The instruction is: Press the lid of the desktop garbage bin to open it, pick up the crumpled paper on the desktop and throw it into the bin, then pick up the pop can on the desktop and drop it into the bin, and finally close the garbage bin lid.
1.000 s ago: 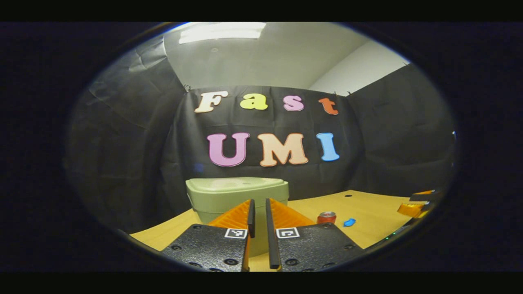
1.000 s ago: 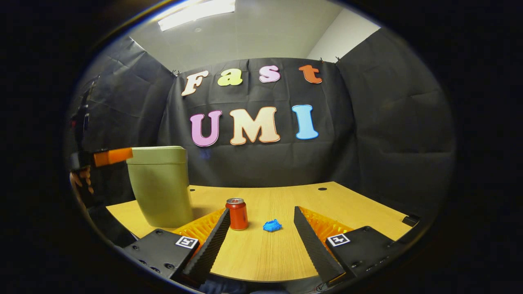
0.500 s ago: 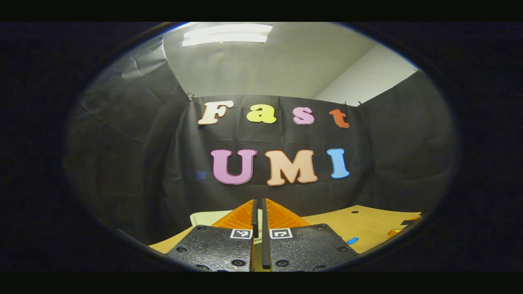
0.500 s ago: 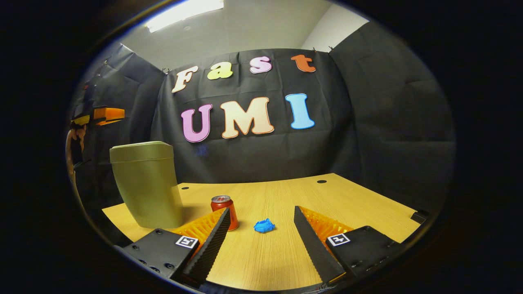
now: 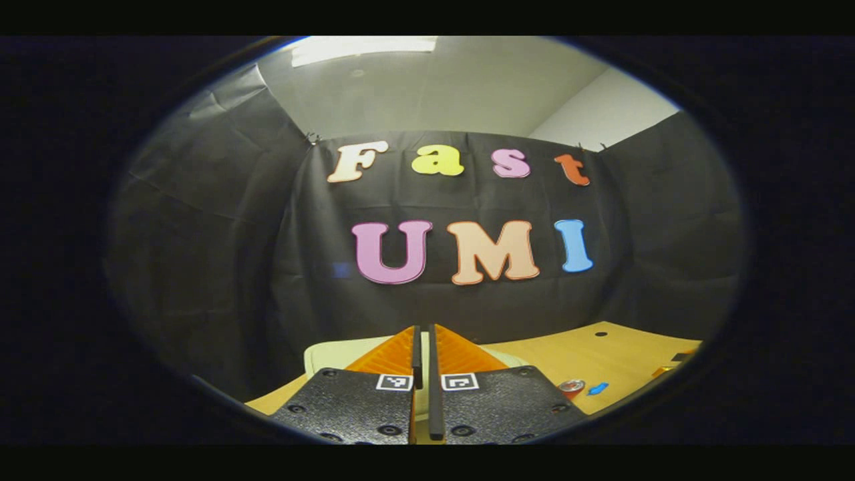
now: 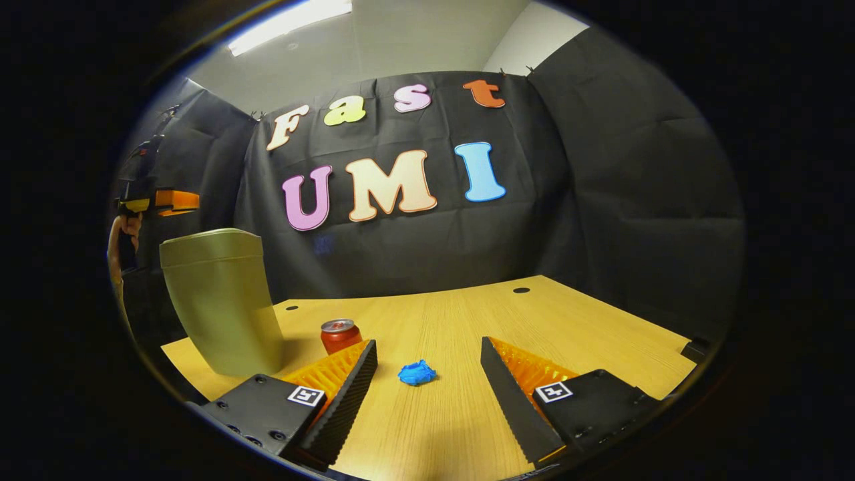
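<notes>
**Step 1: getting ready to push the bin lid**

The green bin (image 6: 220, 300) stands at the far left of the wooden table (image 6: 534, 327), seen in the right gripper view. Its lid (image 6: 208, 238) is down, so the bin looks closed. The red pop can (image 6: 339, 334) stands just to the right of the bin. The blue crumpled paper (image 6: 417, 373) lies on the table a bit nearer and to the right of the can. Nothing is touching these 2 things.

The left gripper (image 5: 422, 347) has its 2 fingers pressed close together with nothing between them. In the right gripper view, it (image 6: 175, 199) hangs in the air above the bin, held by a hand (image 6: 127, 227). It is not touching the lid. In the left gripper view, the pale top of the bin (image 5: 330, 353) sits low, just past the closed fingers.

The right gripper (image 6: 427, 394) has its jaws wide open and holds nothing. It points at the paper, which lies a little beyond its tips.

I think this is step 1, opening the lid. The next move calls for the left gripper to go down and press on the lid until it pops up. Then the right gripper can reach for the paper.
</notes>
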A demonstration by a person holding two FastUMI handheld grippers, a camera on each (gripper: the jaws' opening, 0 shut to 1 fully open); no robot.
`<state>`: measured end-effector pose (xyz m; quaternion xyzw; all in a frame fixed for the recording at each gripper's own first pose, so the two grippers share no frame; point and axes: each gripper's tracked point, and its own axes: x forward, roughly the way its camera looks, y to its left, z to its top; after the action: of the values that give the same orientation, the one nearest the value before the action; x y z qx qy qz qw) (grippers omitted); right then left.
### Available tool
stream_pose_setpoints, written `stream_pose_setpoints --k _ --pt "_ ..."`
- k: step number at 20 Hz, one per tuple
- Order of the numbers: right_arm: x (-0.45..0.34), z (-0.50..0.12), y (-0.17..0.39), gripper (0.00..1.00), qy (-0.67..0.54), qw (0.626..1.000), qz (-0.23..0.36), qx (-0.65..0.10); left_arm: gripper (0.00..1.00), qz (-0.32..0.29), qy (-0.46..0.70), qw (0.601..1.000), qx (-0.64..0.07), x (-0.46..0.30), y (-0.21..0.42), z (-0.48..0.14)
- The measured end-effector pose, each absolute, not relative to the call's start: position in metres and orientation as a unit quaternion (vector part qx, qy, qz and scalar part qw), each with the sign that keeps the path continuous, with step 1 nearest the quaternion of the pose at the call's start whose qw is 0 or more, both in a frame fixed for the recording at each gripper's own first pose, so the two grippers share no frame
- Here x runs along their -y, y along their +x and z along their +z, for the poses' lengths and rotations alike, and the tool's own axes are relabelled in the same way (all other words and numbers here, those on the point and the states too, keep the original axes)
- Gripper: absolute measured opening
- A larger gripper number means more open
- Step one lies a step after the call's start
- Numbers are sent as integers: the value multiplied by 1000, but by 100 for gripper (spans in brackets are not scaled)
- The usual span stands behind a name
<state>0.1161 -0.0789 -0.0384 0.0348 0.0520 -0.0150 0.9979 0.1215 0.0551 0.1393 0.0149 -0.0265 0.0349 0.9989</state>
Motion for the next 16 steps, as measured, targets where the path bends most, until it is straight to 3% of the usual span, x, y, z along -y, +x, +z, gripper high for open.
stream_pose_setpoints --k 8,11,16 --pt "80 -60 125 98 32 996 -11 -80 0 37 3 999 -33 -62 138 91" --pt "82 -61 127 98 34 996 -13 -83 0 46 61 997 -34 -65 139 89" --pt "91 -66 128 98 45 995 -17 -85 0 20 60 997 -37 -58 142 89"
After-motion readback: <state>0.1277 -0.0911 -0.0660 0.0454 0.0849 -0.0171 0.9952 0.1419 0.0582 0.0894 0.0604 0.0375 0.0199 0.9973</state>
